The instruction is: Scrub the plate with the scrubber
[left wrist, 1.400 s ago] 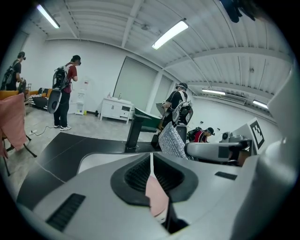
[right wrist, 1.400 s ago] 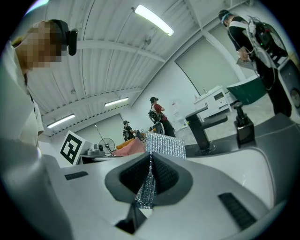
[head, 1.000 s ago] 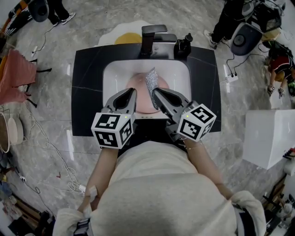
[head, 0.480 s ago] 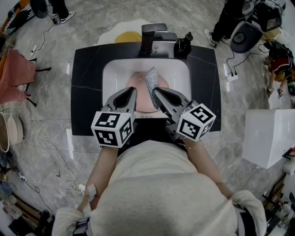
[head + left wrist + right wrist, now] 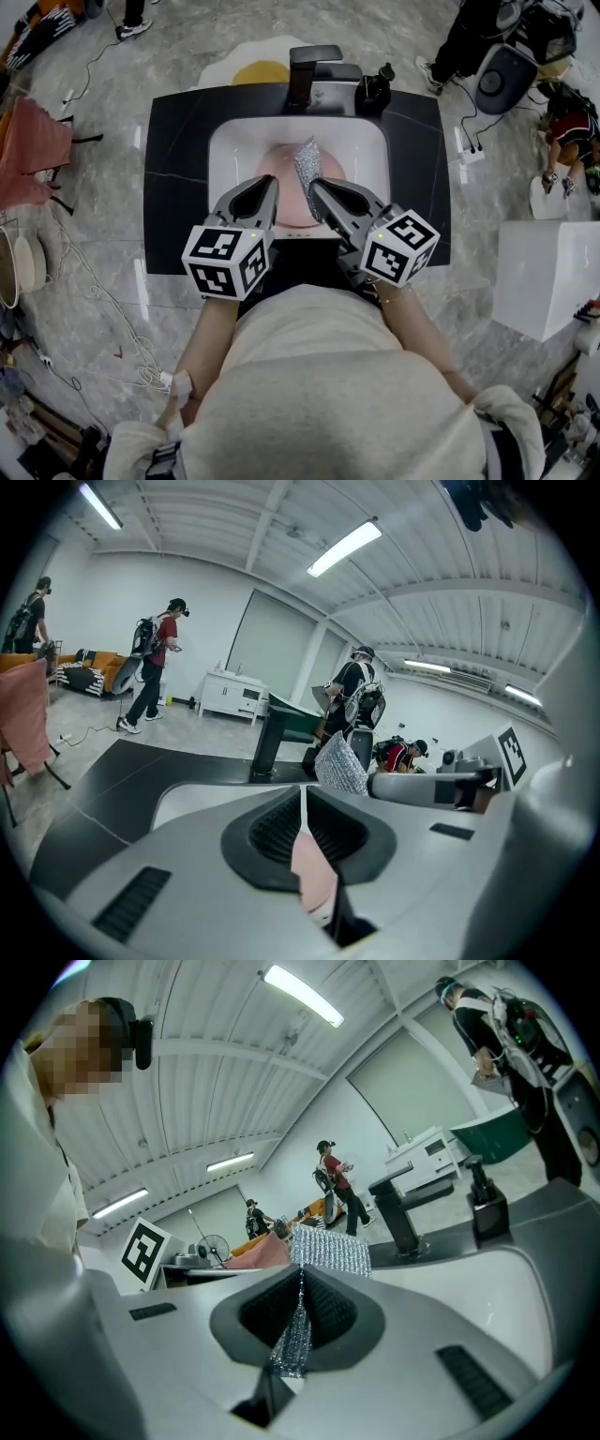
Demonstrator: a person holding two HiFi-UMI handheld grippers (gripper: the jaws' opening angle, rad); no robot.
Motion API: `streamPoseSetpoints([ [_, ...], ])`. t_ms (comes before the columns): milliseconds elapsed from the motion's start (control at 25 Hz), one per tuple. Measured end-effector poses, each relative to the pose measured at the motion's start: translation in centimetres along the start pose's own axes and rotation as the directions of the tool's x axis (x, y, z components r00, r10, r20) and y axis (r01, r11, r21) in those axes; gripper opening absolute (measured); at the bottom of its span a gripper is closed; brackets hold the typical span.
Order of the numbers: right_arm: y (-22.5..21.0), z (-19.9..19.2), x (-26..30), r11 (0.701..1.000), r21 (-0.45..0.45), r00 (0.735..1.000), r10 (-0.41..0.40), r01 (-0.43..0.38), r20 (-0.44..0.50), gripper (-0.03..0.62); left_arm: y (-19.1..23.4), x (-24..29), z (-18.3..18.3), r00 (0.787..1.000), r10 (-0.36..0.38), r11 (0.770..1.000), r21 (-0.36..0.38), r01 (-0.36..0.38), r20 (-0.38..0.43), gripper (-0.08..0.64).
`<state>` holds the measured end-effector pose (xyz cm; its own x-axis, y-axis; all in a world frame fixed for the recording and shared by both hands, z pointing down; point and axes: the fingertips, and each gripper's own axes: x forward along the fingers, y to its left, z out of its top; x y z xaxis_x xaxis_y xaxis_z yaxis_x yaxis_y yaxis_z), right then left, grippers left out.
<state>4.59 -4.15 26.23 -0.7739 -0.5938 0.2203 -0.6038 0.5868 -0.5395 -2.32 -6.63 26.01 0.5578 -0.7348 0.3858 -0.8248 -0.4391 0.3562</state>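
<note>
- Left claw (image 5: 302, 797): its jaws are pressing together on the edge of the pink plate (image 5: 283, 173), which is showing as a thin pink sliver between the ribbed pads.
- Right claw (image 5: 300, 1283): its jaws are pinching the lower end of the silver scrubber (image 5: 307, 161), with the mesh filling the slit between them.
- Plate: it is sitting within the outline of the white sink (image 5: 225, 150), toward the front wall, with the left claw gripping its near left rim.
- Scrubber: it is rising out of the right claw as a glittering rectangular pad. In the head view it is overlapping the upper right part of the plate. Whether the two are touching is not clear.
- Table (image 5: 178, 187): black and faintly veined, it is carrying the sink at its centre.
- Faucet (image 5: 305, 75): black and square-armed, it is standing at the back edge of the sink, with a black pump bottle (image 5: 373, 89) just beside it to the right.
- Floor (image 5: 112, 141): grey marbled tiles are running all around the table. A fried-egg-shaped mat (image 5: 258, 66) is lying behind the table, cables (image 5: 94, 291) are trailing at the left, and a white box (image 5: 548, 281) is standing well apart at the right.
- Room: white walls are rising to a ribbed ceiling where strip lights (image 5: 347, 547) are glowing. A pink cloth (image 5: 33, 155) is hanging at the left, and a person with a backpack (image 5: 155, 667) is walking in the background.
</note>
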Motion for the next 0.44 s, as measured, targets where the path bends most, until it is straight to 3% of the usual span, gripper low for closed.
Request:
streamPoseSetpoints([
  [440,-0.56,-0.95,0.78,1.0,0.013,0.999,-0.016,0.016,-0.033,0.021,0.29,0.4,-0.8,0.999,-0.031,0.999,-0.027,0.03,-0.029,0.035],
])
